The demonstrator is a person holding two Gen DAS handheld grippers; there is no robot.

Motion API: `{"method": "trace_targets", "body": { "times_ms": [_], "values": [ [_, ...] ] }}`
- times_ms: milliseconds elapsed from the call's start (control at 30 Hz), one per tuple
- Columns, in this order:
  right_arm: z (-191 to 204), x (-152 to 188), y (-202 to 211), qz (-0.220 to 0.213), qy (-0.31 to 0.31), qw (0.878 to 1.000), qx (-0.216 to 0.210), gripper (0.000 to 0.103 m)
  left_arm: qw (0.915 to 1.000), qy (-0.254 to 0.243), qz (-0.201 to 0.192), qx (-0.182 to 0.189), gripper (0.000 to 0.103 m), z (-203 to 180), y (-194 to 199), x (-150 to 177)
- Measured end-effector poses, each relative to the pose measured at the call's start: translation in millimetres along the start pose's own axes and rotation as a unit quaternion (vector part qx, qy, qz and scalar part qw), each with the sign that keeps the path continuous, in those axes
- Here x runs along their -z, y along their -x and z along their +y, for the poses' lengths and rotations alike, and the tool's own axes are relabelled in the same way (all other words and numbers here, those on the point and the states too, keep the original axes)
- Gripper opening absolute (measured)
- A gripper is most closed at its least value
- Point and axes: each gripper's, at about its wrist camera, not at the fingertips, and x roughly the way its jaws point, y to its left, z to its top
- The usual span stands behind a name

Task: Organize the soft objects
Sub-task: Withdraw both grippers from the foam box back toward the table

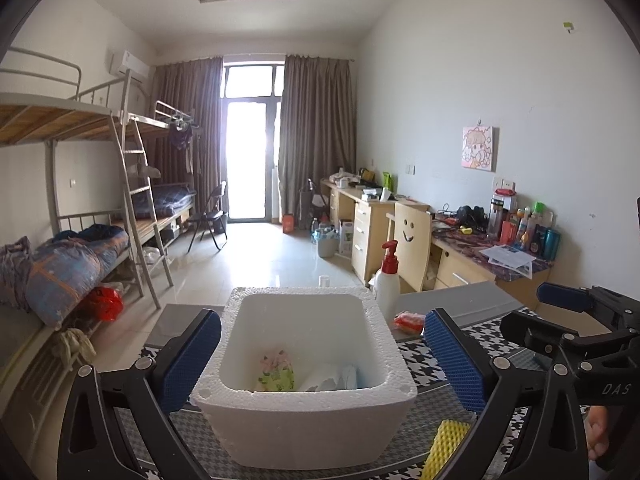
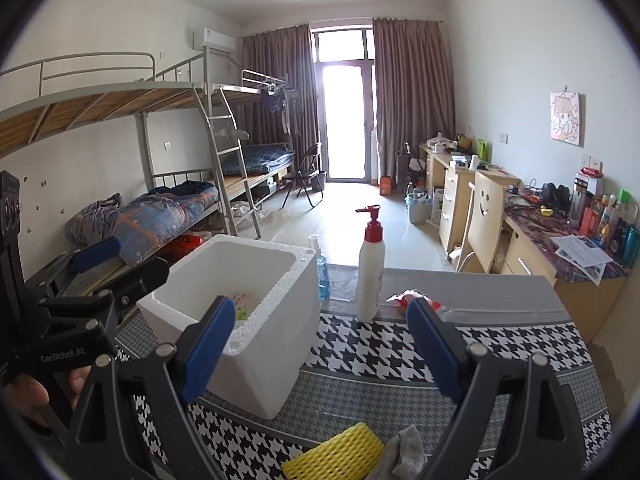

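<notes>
Hovering over the houndstooth table, both grippers are standing wide open and empty. The left gripper is straddling the foam box, probably because a printed pouch and white cloth are lying inside. The right gripper is facing the near edge, where the yellow foam net and grey cloth are waiting below its fingers.

I see the surface, grey along its far edge, covered nearer me with a black-and-white houndstooth mat. The white foam box stands on that mat. Right of the box, at the mat's far edge, stands a white pump bottle; beyond the box, a small blue bottle. A red packet lies right of the pump bottle. Nearer me than the box lie a yellow foam sleeve and a grey cloth touching it.
</notes>
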Motion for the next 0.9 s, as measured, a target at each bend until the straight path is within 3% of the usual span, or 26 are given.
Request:
{"method": "trace_targets", "body": {
  "times_ms": [900],
  "values": [
    [-13.0, 23.1, 48.9, -0.03, -0.016, 0.999, 0.021, 0.091, 0.999, -0.023, -0.016, 0.034, 0.102, -28.8, 39.4, 13.3]
  ]
}}
